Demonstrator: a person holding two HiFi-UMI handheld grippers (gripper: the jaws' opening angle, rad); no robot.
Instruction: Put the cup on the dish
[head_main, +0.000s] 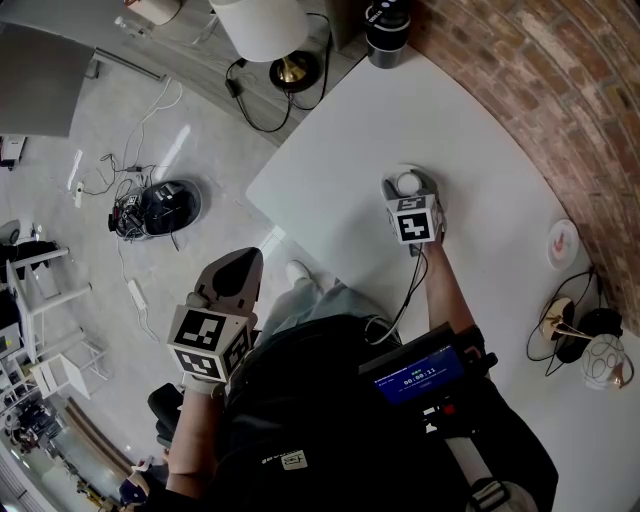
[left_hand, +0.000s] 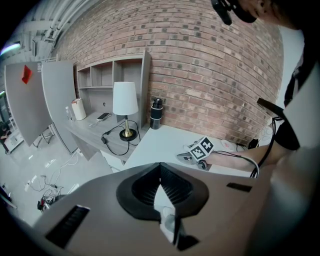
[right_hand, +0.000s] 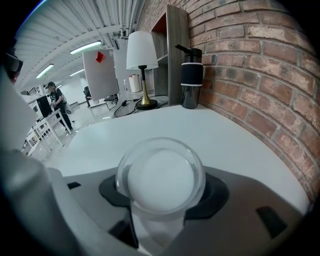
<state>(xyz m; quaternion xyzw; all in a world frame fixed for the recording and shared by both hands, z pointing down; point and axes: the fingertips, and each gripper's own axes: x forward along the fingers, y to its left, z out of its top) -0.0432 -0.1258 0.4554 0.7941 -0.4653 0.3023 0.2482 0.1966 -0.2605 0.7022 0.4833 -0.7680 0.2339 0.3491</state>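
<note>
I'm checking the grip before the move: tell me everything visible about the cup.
The cup is clear and glass-like, with a round rim, and it looks empty. It stands upright between the jaws of the right claw, which press on its sides, over the white table. Whether its base rests on the table cannot be told.

A small blue screen (head_main: 418, 378) on the black device (head_main: 450, 400) at the person's chest, near right, shows timer digits 00:00:11.
</note>
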